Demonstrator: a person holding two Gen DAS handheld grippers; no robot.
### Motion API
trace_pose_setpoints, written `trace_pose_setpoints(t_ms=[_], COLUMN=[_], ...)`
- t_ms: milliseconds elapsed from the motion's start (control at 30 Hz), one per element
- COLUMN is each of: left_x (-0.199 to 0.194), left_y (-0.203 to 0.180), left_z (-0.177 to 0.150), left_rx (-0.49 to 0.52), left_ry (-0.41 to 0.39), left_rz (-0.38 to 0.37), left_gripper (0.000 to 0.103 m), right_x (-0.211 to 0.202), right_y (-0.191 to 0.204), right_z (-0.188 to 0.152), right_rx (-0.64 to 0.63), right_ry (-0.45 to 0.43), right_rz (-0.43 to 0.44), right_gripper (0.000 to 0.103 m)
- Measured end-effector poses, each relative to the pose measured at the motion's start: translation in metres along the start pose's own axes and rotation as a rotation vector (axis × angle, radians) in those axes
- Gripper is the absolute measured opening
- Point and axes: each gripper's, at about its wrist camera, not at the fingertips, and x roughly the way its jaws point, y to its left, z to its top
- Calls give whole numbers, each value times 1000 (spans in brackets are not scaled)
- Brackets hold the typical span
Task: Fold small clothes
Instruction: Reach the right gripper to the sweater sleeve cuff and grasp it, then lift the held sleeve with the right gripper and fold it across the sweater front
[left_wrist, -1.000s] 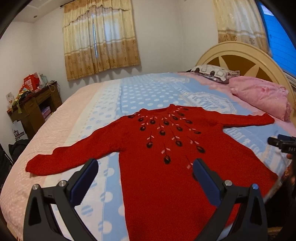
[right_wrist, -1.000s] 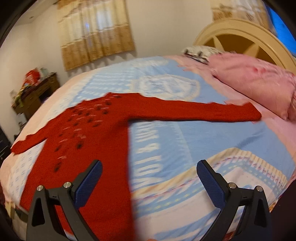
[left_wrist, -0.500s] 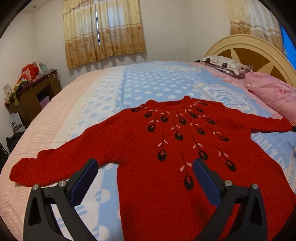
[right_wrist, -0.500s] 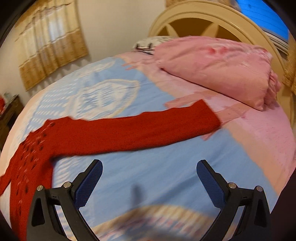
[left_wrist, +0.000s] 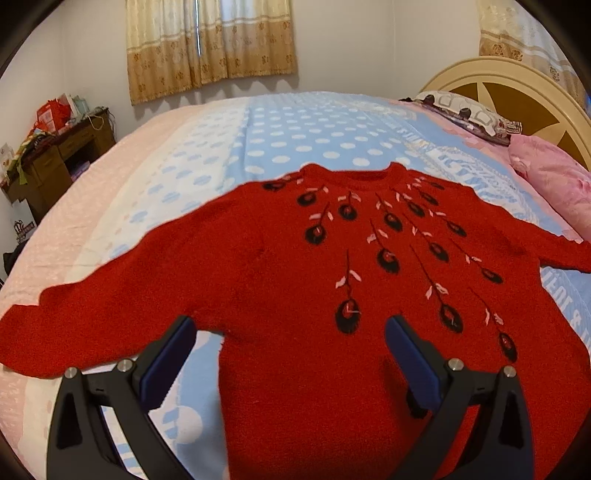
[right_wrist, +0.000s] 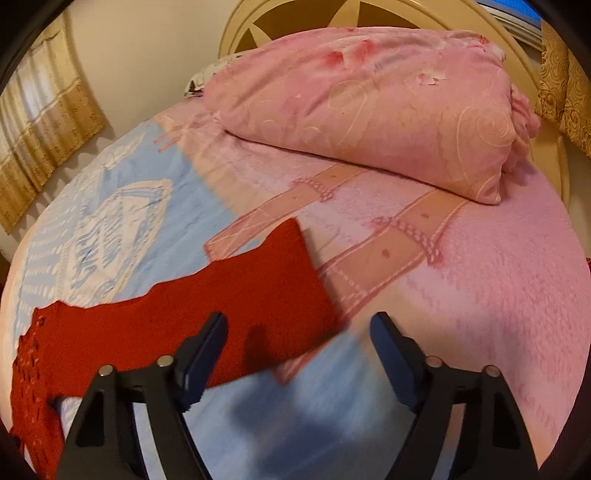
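One red sweater (left_wrist: 295, 295) lies flat across the bed (left_wrist: 295, 125), sleeves spread toward 9 and 3 o'clock. Left gripper (left_wrist: 288, 350) hangs wide over the sweater's body, gripping nothing. Right gripper (right_wrist: 297, 349) is closing above the sleeve cuff (right_wrist: 280, 280), pads not pressing it; a pink pillow (right_wrist: 369, 103) sits at 12 o'clock.

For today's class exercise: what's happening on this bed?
A person holds a gripper in each hand over a red knitted sweater spread flat, unfolded, on the blue-and-pink bedspread. The left gripper hovers open above the sweater's body. The right gripper nears the sleeve cuff, its jaws closing, nothing gripped yet.
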Motion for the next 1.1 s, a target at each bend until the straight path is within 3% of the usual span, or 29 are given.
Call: trace_pose_setpoints(t_ms=[67, 133, 233, 333, 667, 1100], left_x=[1, 2, 3, 0, -9, -22], left_y=[0, 0, 2, 3, 9, 22], left_z=[-2, -2, -1, -1, -3, -11], left_rx=[0, -1, -8, -12, -46, -92], left_ry=[6, 7, 5, -4, -36, -74], left_rz=[-9, -16, -25, -24, -58, -97], left_gripper=[103, 103, 103, 103, 103, 103], right_x=[5, 8, 12, 11, -30, -91], right_y=[2, 7, 15, 20, 84, 226], right_z=[2, 3, 4, 5, 10, 3], right_rx=[-9, -26, -43, -19, -90, -266], right_ry=[5, 16, 29, 52, 16, -29], right_rz=[-3, 11, 24, 86, 229, 433], right_gripper=[74, 51, 33, 21, 20, 19])
